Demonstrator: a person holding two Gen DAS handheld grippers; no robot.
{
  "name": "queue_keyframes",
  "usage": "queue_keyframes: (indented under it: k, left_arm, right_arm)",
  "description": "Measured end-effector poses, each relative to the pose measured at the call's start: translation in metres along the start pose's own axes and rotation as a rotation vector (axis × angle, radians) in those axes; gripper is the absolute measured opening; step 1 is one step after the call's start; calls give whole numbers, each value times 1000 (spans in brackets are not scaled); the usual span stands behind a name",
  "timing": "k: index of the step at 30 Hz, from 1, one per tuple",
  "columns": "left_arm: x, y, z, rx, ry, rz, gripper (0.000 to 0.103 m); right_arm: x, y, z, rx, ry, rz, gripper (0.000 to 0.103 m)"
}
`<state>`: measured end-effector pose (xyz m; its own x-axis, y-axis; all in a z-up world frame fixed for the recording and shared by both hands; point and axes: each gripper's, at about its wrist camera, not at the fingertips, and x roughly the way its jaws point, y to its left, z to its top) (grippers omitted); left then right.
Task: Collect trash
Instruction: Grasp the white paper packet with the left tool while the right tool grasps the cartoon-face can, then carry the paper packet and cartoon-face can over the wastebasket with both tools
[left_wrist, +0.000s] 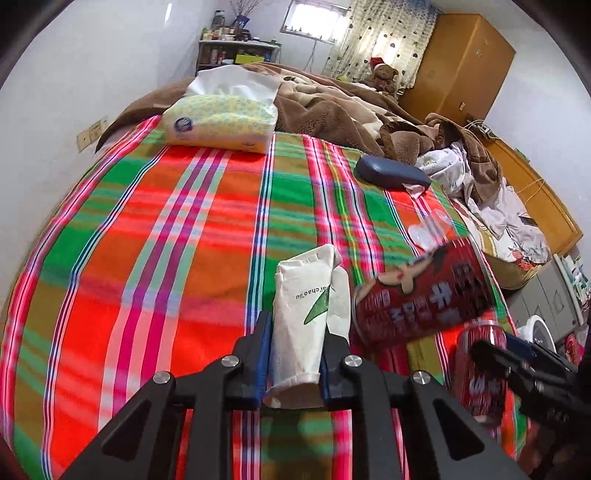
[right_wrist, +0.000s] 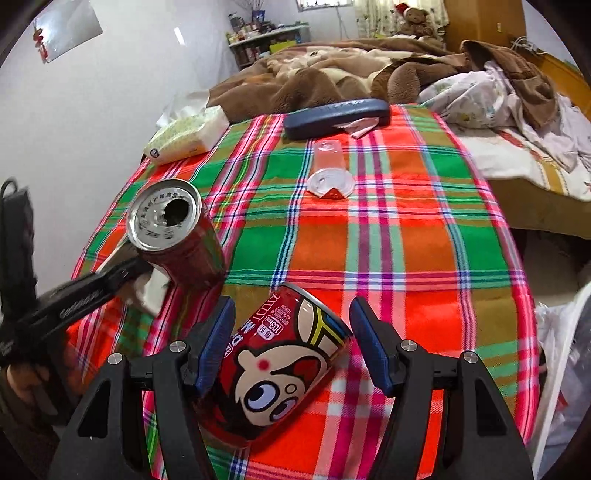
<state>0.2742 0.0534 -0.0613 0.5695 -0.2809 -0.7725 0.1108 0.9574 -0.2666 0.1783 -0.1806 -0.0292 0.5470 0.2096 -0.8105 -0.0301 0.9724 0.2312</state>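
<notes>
Left wrist view: one crumpled paper cup (left_wrist: 297, 325) sits clamped between the left gripper's (left_wrist: 295, 345) jaws, above the plaid bed sheet (left_wrist: 166, 229). Two red cans lie to its right: the blurred can (left_wrist: 421, 299) and the cartoon can (left_wrist: 480, 373), half hidden behind the right gripper (left_wrist: 524, 369). One tissue pack (left_wrist: 221, 123) and one dark case (left_wrist: 393, 171) rest further back.

Right wrist view: the right gripper's jaws stand apart around the cartoon can, the left pad touching it, the other clear. One clear plastic lid (right_wrist: 330, 173) lies beyond.

A plaid-sheeted bed (right_wrist: 406, 240) carries two red cans (right_wrist: 280, 362), a tissue pack (right_wrist: 184, 138) upper left, a dark case (right_wrist: 336, 116) and clear wrapper (right_wrist: 328, 166).
</notes>
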Motion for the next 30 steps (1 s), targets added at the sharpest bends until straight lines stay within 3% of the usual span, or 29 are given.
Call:
queue_keyframes:
  k: [8,14,22,30]
  left_arm:
    - [-27,2,-39,-41,-3,-1,22]
    - [-39,-3,-59,-51,1,-9,22]
    - [-42,-17,-66,-13,-2,8,23]
    - [-35,-23,-60,-8,14,18,28]
  right_arm:
    - [-6,4,-12,35,6,29,73]
    - [-6,16,-21,-3,14,-2,75]
    - [1,15,-34,21,55,-50,75]
    - [0,15,-33,-11,29,-62,75]
